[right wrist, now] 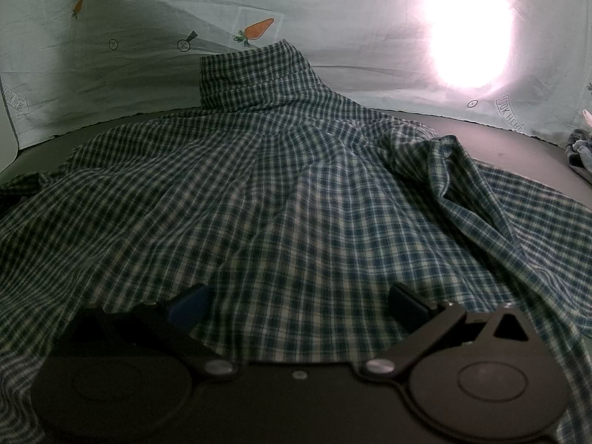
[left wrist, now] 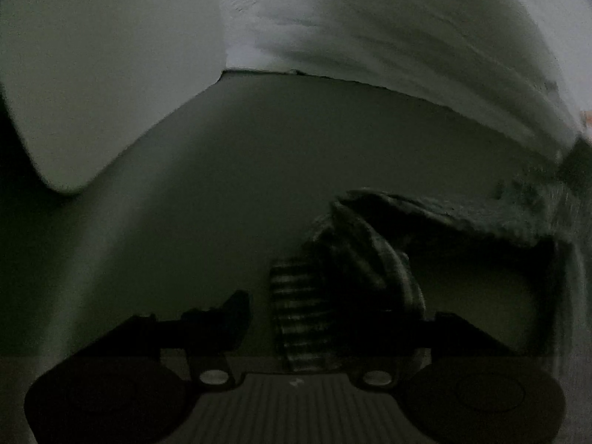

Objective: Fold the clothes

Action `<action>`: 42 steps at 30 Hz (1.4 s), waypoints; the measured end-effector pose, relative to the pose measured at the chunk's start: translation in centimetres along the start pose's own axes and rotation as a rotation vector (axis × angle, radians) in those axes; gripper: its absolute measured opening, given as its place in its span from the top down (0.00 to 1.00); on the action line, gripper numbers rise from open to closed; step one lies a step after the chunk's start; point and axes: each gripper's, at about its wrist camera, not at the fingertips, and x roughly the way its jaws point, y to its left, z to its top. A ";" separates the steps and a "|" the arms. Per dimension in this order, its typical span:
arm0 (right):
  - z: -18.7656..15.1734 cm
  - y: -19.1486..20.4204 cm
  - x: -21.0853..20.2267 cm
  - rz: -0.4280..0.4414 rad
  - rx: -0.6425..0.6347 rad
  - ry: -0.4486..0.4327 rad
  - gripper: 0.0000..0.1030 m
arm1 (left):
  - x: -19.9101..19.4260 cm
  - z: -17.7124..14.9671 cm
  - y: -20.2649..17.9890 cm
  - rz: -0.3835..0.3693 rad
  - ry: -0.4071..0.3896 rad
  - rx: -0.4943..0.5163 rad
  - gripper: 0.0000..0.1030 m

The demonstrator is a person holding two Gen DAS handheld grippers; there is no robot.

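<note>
A green-and-white checked shirt (right wrist: 281,192) lies spread on a dark table (right wrist: 518,144), its collar standing at the far side. My right gripper (right wrist: 296,303) is open, its two fingers resting on the shirt's near part with cloth between them. In the dim left wrist view, a bunched piece of the checked cloth (left wrist: 355,259) sits between my left gripper's fingers (left wrist: 236,318); the right finger is hidden under the cloth. The cloth trails off to the right (left wrist: 481,214).
A pale sheet printed with carrots and arrows (right wrist: 148,55) hangs behind the table, with a bright glare (right wrist: 466,26) on it. A small heap of other clothes (right wrist: 581,148) lies at the far right. White fabric (left wrist: 407,37) hangs behind the table in the left wrist view.
</note>
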 end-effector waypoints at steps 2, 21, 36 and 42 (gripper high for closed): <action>0.0 0.0 0.0 0.000 0.000 0.000 0.00 | -0.3 0.3 -0.2 -0.014 0.001 0.021 0.85; 0.0 0.0 0.0 -0.001 0.000 0.000 0.00 | -8.5 9.8 7.7 0.368 -0.399 -0.026 0.96; 0.1 -0.1 0.0 0.003 0.005 0.002 0.00 | 2.2 4.0 12.6 0.490 0.063 -0.144 0.76; 0.2 0.0 0.1 0.002 0.005 0.003 0.00 | -2.0 2.8 11.9 0.307 0.047 -0.250 0.61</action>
